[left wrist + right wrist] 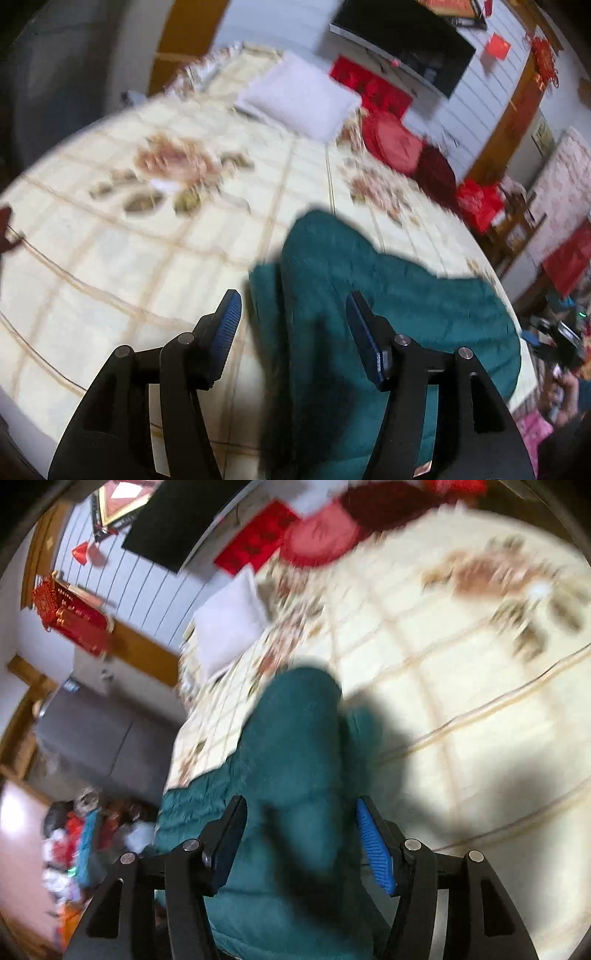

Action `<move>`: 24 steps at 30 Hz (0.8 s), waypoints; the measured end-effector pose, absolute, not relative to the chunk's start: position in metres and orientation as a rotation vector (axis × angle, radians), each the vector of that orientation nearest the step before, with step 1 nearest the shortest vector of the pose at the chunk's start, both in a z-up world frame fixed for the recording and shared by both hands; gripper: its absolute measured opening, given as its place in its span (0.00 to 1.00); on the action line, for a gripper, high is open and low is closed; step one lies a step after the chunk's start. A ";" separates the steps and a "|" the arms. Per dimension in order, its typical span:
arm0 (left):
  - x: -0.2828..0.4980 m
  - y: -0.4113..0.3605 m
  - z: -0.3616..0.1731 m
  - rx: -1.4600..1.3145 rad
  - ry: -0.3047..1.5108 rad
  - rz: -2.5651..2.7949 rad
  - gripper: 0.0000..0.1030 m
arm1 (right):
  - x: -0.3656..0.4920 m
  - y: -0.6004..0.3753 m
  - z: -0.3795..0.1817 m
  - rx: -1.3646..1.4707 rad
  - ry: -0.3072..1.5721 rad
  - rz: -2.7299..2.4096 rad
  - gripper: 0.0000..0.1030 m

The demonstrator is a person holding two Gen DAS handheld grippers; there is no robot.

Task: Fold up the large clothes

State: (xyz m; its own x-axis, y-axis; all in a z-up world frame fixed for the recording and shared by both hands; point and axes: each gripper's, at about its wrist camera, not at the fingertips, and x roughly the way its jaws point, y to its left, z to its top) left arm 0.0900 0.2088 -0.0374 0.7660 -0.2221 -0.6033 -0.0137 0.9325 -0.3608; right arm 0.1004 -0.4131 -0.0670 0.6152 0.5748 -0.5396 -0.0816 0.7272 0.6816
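A large teal quilted jacket (332,266) lies bunched on a bed with a cream floral cover (147,258). My left gripper (293,297) hovers over the jacket's left edge with its jaws apart. The blue pads (225,332) touch no cloth. In the right wrist view the same jacket (295,716) runs from the bed's left edge toward the middle. My right gripper (302,800) stands open above it, and its pads (373,845) are clear of the fabric. Both views are blurred.
A white pillow (299,96) and red cushions (395,140) lie at the head of the bed, under a black wall screen (406,40). Beside the bed stand a grey cabinet (96,731) and floor clutter (74,830). The bed cover (461,701) stretches to the right.
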 end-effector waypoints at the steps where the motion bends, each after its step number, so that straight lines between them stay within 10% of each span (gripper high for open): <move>1: 0.092 0.202 -0.026 -0.334 0.660 -0.113 0.61 | 0.092 -0.410 -0.049 0.601 0.785 0.379 0.57; 7: 0.155 0.137 -0.016 -0.199 0.717 -0.160 0.66 | 0.080 -0.337 0.017 0.193 0.621 0.279 0.57; 24: 0.198 0.139 -0.105 -0.207 0.857 -0.023 0.68 | 0.165 -0.287 -0.104 0.135 0.838 0.176 0.68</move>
State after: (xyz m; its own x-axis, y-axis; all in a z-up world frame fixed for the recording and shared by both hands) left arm 0.1985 0.1390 -0.1051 0.6555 -0.1033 -0.7481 -0.0631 0.9797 -0.1905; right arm 0.1646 -0.2866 -0.1038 0.6556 0.2074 -0.7261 -0.1013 0.9770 0.1875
